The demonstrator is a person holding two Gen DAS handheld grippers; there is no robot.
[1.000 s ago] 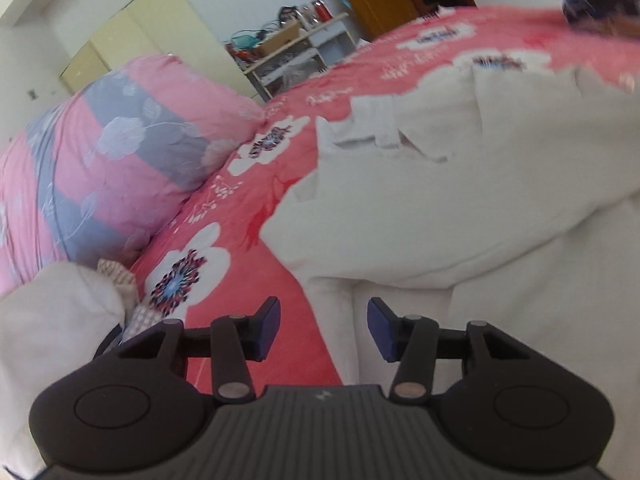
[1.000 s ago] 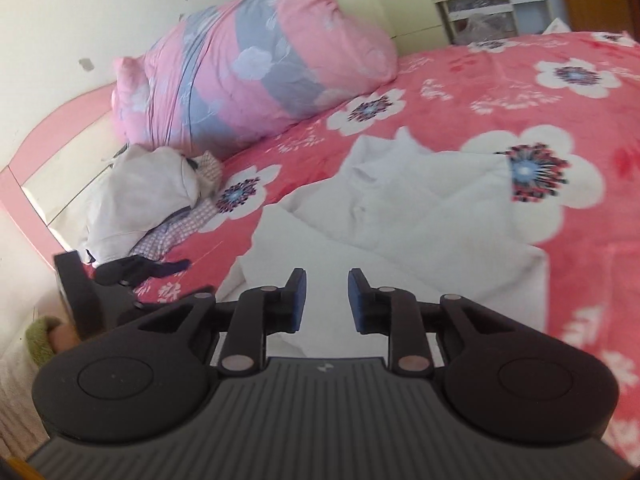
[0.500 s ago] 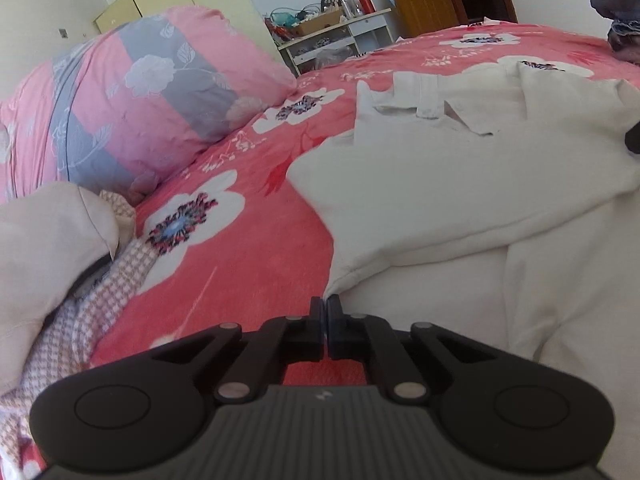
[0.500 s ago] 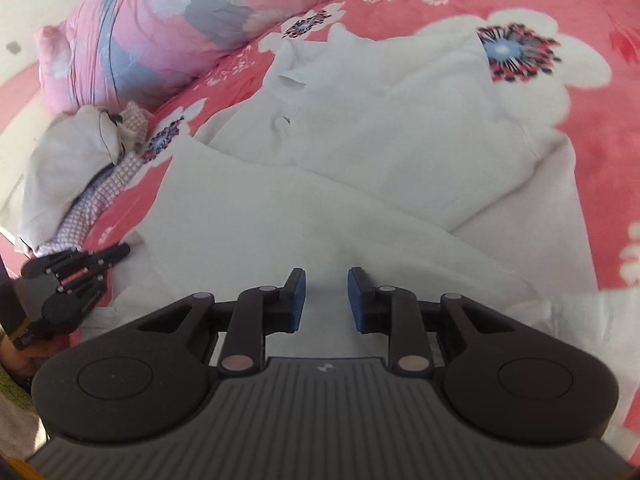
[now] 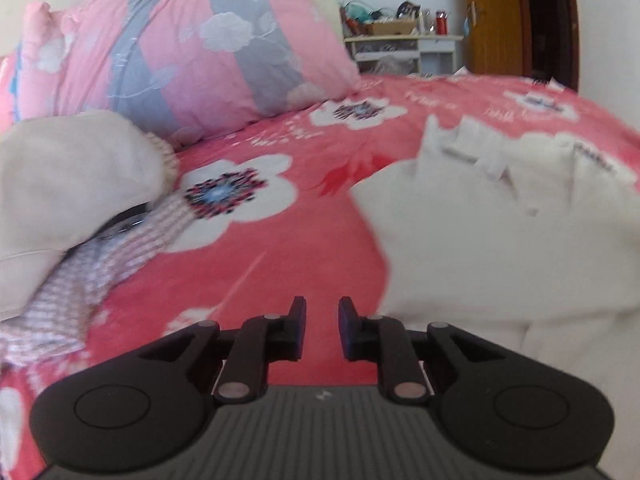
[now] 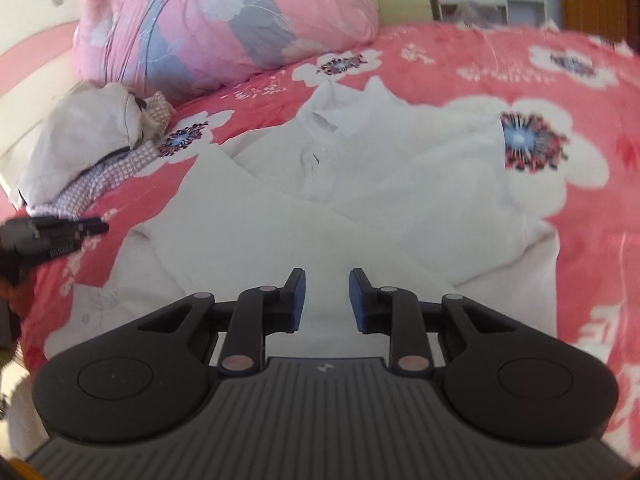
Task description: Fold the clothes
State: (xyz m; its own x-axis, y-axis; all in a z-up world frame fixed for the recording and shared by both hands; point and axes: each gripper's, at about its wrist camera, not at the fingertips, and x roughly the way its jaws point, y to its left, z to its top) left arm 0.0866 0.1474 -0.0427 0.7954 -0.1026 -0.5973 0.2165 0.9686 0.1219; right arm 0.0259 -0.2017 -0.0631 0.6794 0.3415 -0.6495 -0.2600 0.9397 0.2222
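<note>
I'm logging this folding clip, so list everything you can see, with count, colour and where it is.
White garment: one, white, spread rumpled on the bedspread.
Bedspread: one, red with white flowers, covering the bed.
Pillow: one, pink and grey floral, at the head.
Clothes pile: one, beige and checked, left of the garment.
Shelf: one, white, cluttered, beside the door.
Door: one, brown, far wall.
Left gripper: black, open, empty, above the bedspread.
Right gripper: black, blue pads, open, above the garment.
</note>
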